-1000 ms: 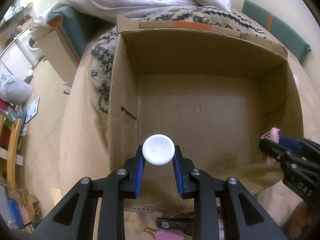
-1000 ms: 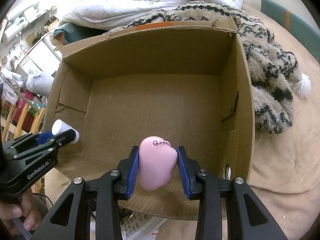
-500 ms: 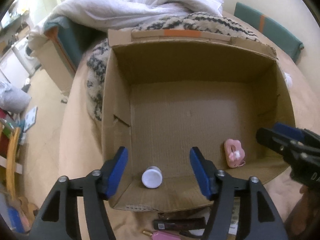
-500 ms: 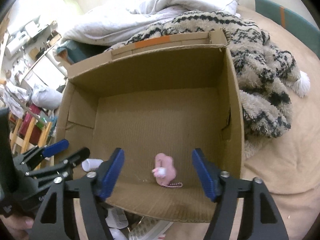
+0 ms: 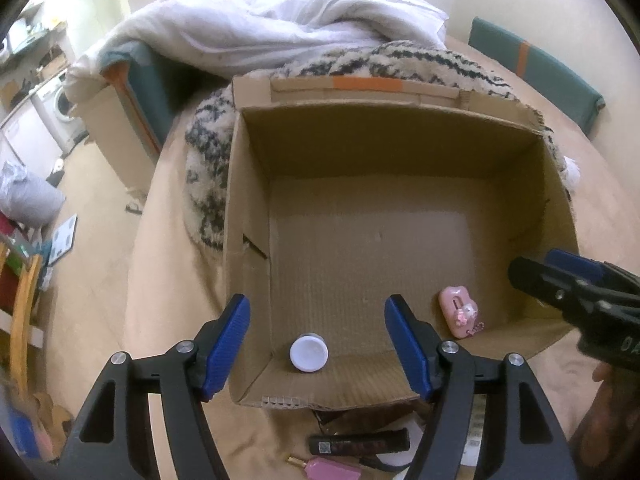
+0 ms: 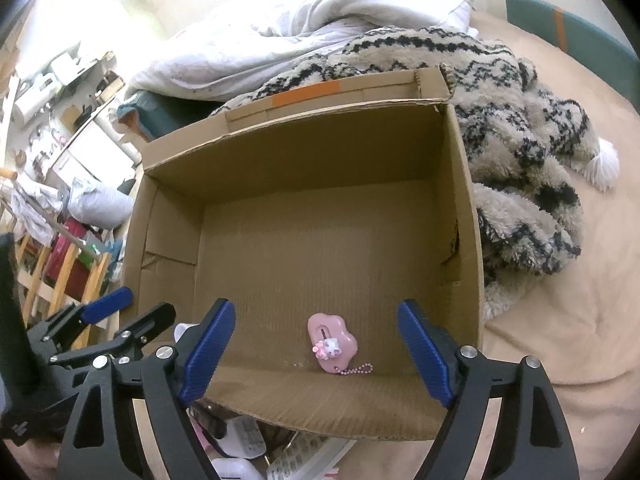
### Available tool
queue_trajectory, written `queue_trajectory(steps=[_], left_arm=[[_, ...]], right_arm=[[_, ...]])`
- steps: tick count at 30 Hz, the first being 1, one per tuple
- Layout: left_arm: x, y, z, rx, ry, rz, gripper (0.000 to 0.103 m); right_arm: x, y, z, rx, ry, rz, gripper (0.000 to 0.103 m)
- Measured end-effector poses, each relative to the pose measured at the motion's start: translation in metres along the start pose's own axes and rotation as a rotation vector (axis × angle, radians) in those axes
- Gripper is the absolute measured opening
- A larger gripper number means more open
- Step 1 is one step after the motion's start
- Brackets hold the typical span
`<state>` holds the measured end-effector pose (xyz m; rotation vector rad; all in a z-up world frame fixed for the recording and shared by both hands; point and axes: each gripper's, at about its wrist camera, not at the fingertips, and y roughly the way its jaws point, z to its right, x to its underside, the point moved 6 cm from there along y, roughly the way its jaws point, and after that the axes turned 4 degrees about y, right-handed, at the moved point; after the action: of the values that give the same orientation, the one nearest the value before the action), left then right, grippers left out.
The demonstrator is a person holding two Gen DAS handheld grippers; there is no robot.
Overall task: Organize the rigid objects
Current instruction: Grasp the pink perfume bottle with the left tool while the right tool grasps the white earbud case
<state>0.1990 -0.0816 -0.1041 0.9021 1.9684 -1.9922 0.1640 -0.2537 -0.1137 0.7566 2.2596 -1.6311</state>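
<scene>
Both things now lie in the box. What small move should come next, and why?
Probably draw both grippers back toward the items outside the cardboard box. The left gripper and right gripper are opening, empty, above the white-capped bottle and pink charm on the floor.

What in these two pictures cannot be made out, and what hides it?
- Bottle: left view shows only its cap; right view, the left gripper covers it.
- Clutter before the box: cut off by the frame edge and gripper arms.
- Charm on the pink case: too small to identify.
</scene>
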Motion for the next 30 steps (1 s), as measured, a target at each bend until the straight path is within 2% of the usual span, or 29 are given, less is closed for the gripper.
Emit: queue_trajectory(steps=[9,18,22,25,28,30], left_arm=[[0.001,-0.024,-0.010,-0.012,-0.006,0.055,0.067],[0.017,-0.035,-0.035,-0.013,-0.098,0.019,0.067],[0.033,-0.033,-0.051,0.000,-0.152,-0.041,0.072],[0.051,-0.023,-0.060,0.014,-0.189,-0.133,0.073],[0.066,-0.011,-0.057,0.036,-0.174,-0.224,0.074],[0.072,-0.007,-0.049,0.048,-0.126,-0.260,0.074]], right_arm=[[0.004,-0.014,0.004,-0.003,0.021,0.020,0.089],[0.011,-0.028,0.008,0.002,0.021,0.023,0.089],[0.015,-0.037,0.009,-0.005,0.024,0.031,0.089],[0.019,-0.039,0.009,0.001,0.019,0.022,0.089],[0.028,-0.039,0.011,0.003,0.024,-0.003,0.089],[0.036,-0.038,0.011,0.001,0.027,-0.026,0.089]])
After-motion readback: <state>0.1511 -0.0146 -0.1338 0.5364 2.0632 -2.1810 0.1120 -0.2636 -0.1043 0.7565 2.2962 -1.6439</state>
